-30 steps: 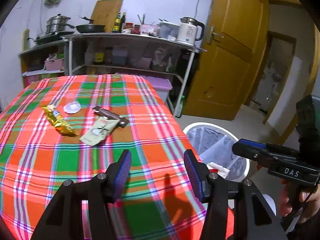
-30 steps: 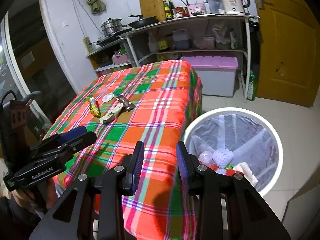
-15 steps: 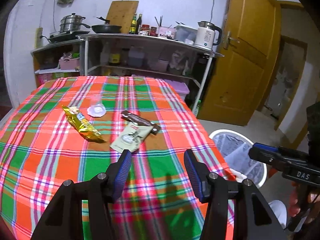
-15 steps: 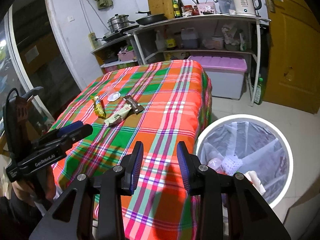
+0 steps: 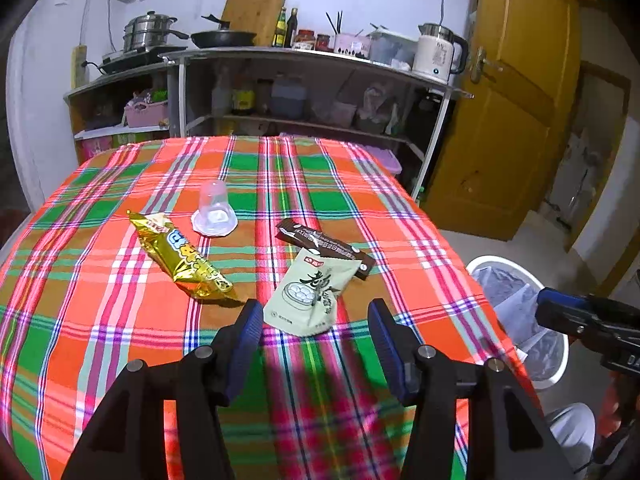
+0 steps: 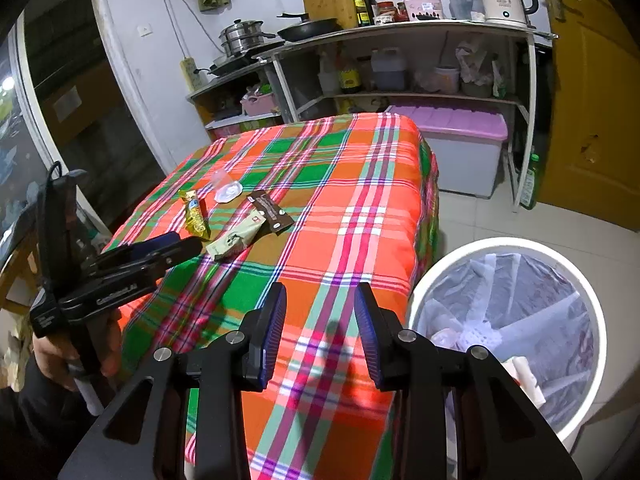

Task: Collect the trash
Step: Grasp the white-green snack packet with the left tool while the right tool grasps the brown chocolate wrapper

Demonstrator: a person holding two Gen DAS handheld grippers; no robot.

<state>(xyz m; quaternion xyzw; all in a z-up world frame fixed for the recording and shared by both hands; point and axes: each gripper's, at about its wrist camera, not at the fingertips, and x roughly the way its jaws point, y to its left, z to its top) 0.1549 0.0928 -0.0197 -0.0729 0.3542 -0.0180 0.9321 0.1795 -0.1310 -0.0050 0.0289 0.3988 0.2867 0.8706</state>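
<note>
Four pieces of trash lie close together on the surface (image 5: 120, 320), which is covered in an orange, green and pink plaid cloth. The pale green flat pouch (image 5: 310, 294) with dark printed characters and a round picture lies nearest the left gripper (image 5: 316, 320), its lower edge just beyond and between the blue-padded fingertips. The dark brown long flat wrapper (image 5: 326, 242) lies slantwise just behind the pouch, its right part touching the pouch's upper corner. The crinkled gold foil packet (image 5: 180, 258) with a blue label lies to the left of the pouch, its near end just beyond the left fingertip. The small clear plastic cup (image 5: 214, 210) with a white peeled lid lies farther back, between the gold packet and the brown wrapper. The left jaws are spread wide with nothing between them, hovering over the cloth. The right gripper (image 6: 320, 320) hangs above the surface's near right corner, well apart from the trash, its jaws partly spread and empty. The round white bin (image 6: 588, 292) lined with a translucent bag stands on the floor just right of the surface, already holding some scraps.
</note>
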